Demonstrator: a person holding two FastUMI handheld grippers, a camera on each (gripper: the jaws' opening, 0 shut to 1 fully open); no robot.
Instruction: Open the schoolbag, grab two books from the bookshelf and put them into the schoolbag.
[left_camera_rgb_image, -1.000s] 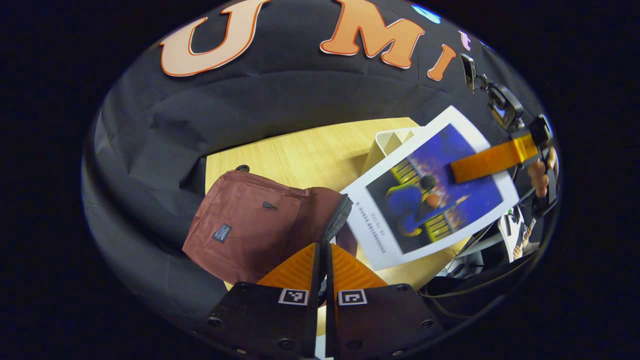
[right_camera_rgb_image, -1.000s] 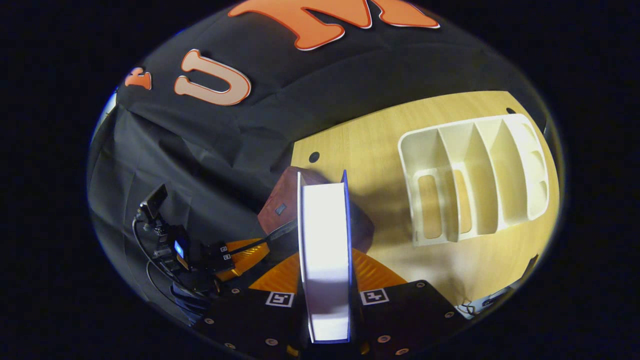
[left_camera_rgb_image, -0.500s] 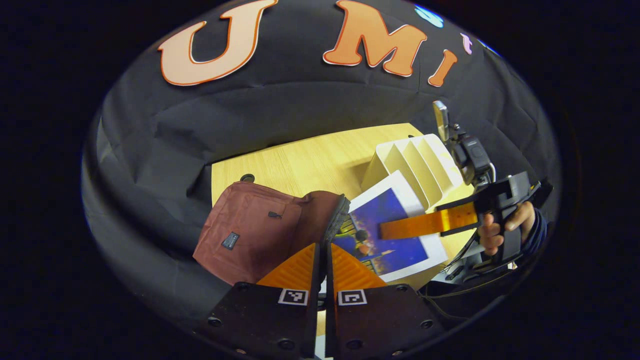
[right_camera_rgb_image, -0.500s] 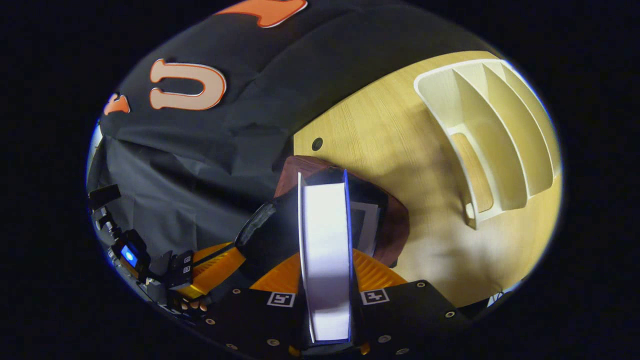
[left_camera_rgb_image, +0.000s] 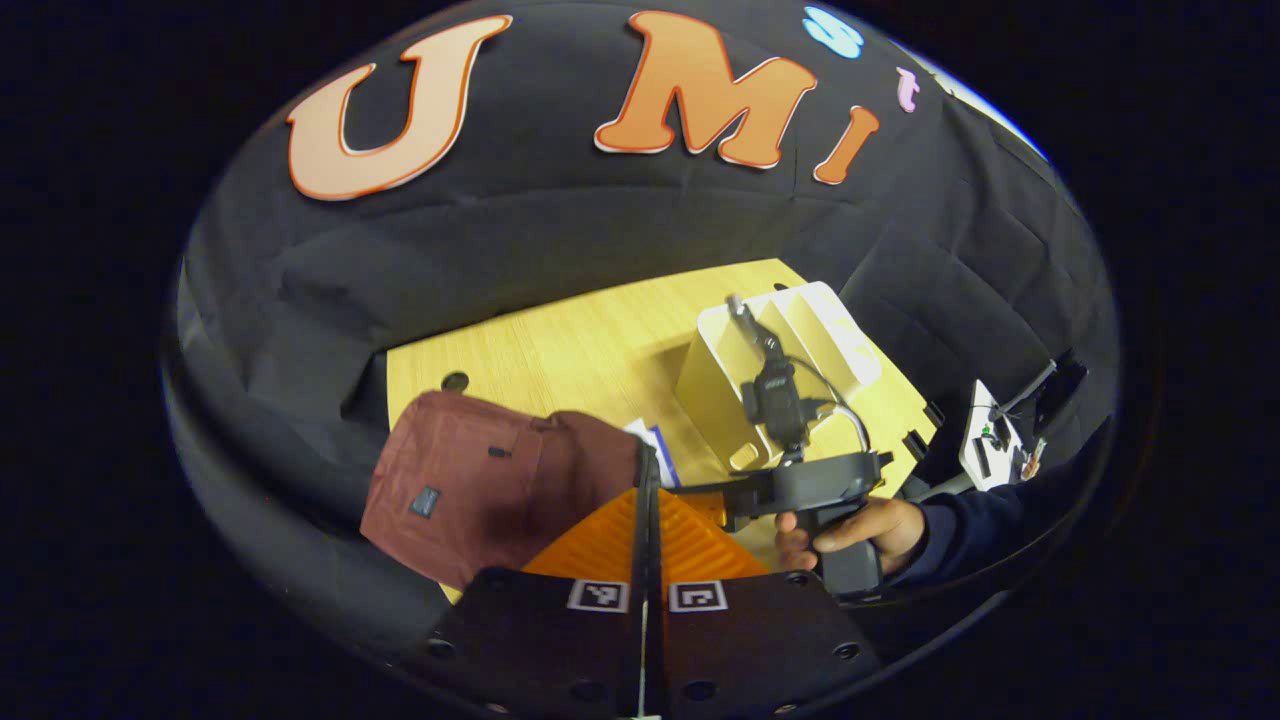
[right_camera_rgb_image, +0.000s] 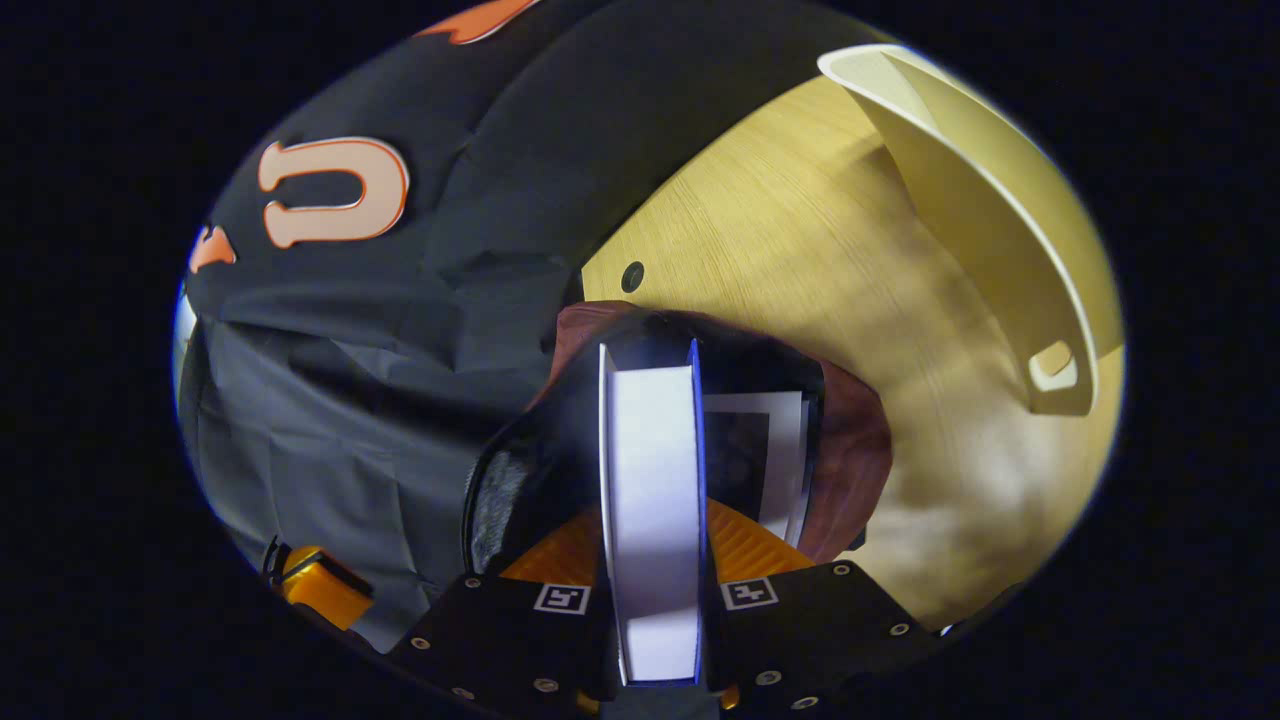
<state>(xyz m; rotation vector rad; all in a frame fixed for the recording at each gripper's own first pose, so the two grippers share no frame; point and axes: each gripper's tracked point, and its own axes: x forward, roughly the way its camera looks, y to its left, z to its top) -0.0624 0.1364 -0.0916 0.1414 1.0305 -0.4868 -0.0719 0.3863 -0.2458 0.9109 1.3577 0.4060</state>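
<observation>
Two grippers are in my feeds, over a light wooden table (left_camera_rgb_image: 590, 340) that is the biggest thing here. On it, toward the far right in the left gripper view, stands the cream bookshelf (left_camera_rgb_image: 720, 380), its slots looking empty from where I sit; in the right gripper view its curved wall (right_camera_rgb_image: 1000, 200) rises at the upper right. Nearer me lies the maroon schoolbag (left_camera_rgb_image: 470, 480), its mouth turned toward the grippers. In the right gripper view the bag's opening (right_camera_rgb_image: 560, 440) gapes dark, and a first book (right_camera_rgb_image: 775, 450) already stands inside it against the right wall.

My right gripper (right_camera_rgb_image: 655, 530) has both orange fingers pressed on a second book (right_camera_rgb_image: 652, 480), white page edge facing me, blue covers either side, its far end pushed down into the bag's mouth. From the left gripper view I see that gripper (left_camera_rgb_image: 800, 490) and the hand (left_camera_rgb_image: 860, 530) holding it beside the bag, with a corner of the book (left_camera_rgb_image: 655, 450) poking up.

My left gripper (left_camera_rgb_image: 645, 520) has its fingers closed together at the bag's rim; whether they pinch the fabric I cannot tell.
</observation>
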